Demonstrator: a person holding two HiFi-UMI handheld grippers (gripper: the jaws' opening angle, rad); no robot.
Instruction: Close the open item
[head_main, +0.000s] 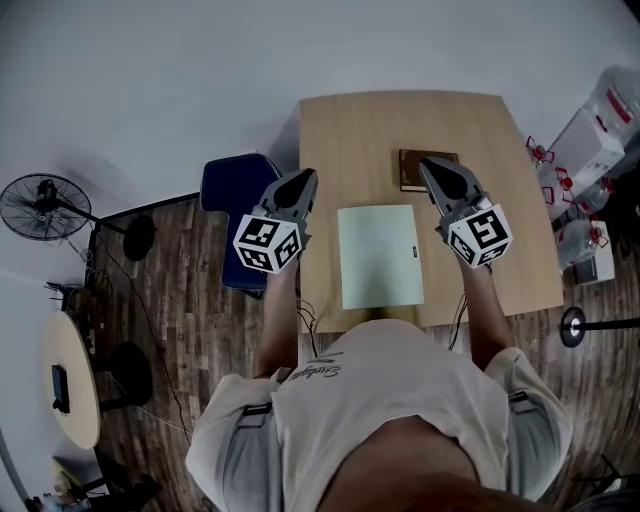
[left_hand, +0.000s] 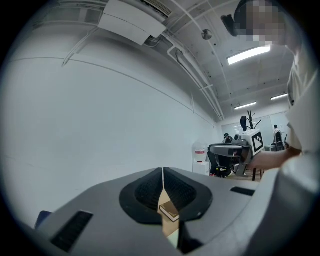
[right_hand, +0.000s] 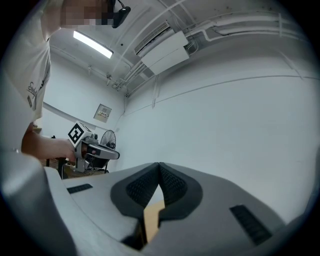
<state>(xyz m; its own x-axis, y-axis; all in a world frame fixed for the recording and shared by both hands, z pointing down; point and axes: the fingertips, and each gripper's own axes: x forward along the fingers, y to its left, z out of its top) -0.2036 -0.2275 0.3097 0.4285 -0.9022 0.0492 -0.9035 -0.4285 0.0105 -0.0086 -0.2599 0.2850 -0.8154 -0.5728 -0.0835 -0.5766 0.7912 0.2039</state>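
Note:
A pale green closed folder (head_main: 379, 256) lies flat on the wooden table (head_main: 350, 140), near its front edge. A small brown book (head_main: 421, 170) lies closed beyond it, and shows between the left jaws as the brown book (left_hand: 169, 210). My left gripper (head_main: 302, 180) hovers at the table's left edge, left of the folder, jaws shut with nothing held. My right gripper (head_main: 437, 168) hangs above the book's right part, jaws shut and empty. In each gripper view, the tips meet: left gripper (left_hand: 163, 171), right gripper (right_hand: 159, 165).
A blue chair (head_main: 232, 200) stands left of the table. A floor fan (head_main: 42, 207) and a small round table (head_main: 70, 380) are far left. White water bottles and boxes (head_main: 590, 150) crowd the right side. The person's torso fills the bottom.

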